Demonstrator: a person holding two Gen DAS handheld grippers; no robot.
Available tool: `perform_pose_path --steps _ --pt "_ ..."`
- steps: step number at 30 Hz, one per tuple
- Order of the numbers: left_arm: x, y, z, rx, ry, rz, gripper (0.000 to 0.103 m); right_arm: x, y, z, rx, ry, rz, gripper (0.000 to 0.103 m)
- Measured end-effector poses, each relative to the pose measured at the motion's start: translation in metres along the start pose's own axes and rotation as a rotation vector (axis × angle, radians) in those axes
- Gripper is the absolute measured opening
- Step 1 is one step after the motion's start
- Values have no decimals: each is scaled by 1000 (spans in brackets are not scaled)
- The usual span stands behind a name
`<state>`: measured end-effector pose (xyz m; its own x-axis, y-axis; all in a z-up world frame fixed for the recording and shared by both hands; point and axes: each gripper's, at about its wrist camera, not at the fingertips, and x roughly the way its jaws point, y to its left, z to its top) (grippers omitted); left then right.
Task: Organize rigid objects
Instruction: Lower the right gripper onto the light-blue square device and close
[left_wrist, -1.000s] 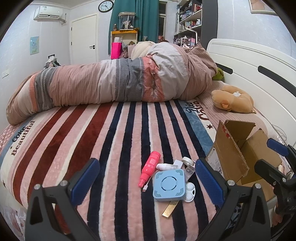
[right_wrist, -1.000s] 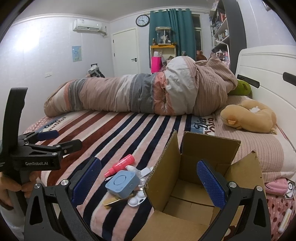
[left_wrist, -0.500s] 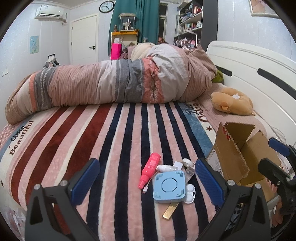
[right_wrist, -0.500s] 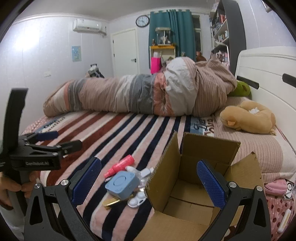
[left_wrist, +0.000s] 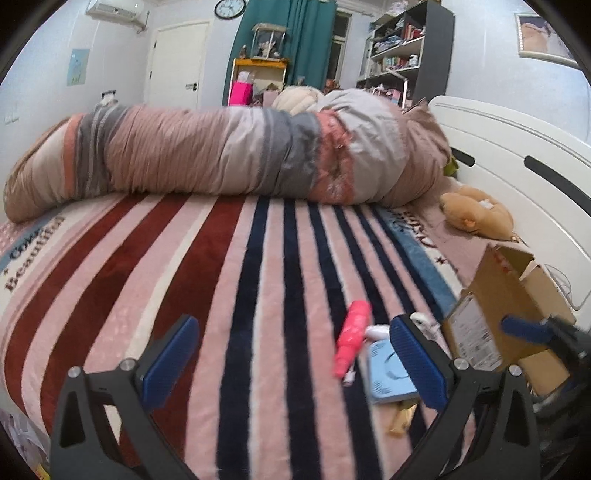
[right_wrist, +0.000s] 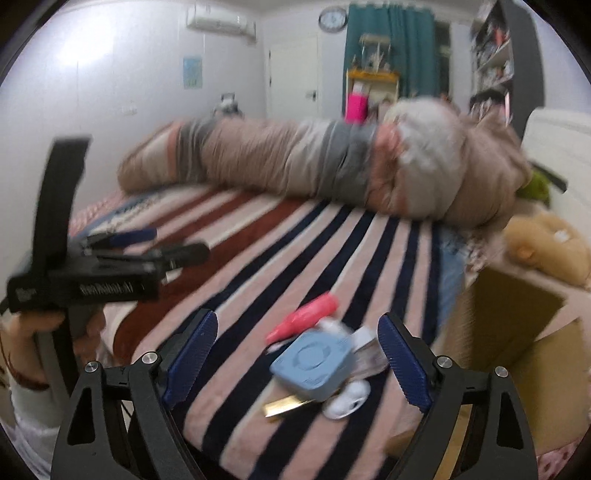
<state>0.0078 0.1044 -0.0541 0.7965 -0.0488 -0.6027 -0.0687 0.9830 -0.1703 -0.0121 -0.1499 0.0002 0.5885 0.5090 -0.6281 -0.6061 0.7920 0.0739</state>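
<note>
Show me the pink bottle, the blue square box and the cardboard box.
pink bottle (left_wrist: 352, 338): left wrist view, middle of its body.
blue square box (right_wrist: 314, 360): right wrist view, centre of its top face.
cardboard box (left_wrist: 495, 299): left wrist view, its near upright flap.

small items (right_wrist: 314, 358) clustered on the blanket (left_wrist: 184, 277), cardboard box (left_wrist: 509, 306) just right

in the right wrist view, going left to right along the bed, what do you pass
left gripper → pink bottle → blue square device → cardboard box
</note>
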Motion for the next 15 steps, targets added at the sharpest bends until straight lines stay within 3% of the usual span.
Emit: perform_pose_path --steps 3,6,10,15 --pt "13 14 -7 -22 28 -10 102 38 4 -14 41 108 -37 90" --pt "24 22 -12 -33 52 -27 102 73 2 -29 88 183 -136 95" --pt "30 29 -16 -35 68 -40 102 106 -1 -39 121 251 -137 95" --pt "33 35 -20 -39 80 -49 102 145 -1 -45 97 302 -266 95"
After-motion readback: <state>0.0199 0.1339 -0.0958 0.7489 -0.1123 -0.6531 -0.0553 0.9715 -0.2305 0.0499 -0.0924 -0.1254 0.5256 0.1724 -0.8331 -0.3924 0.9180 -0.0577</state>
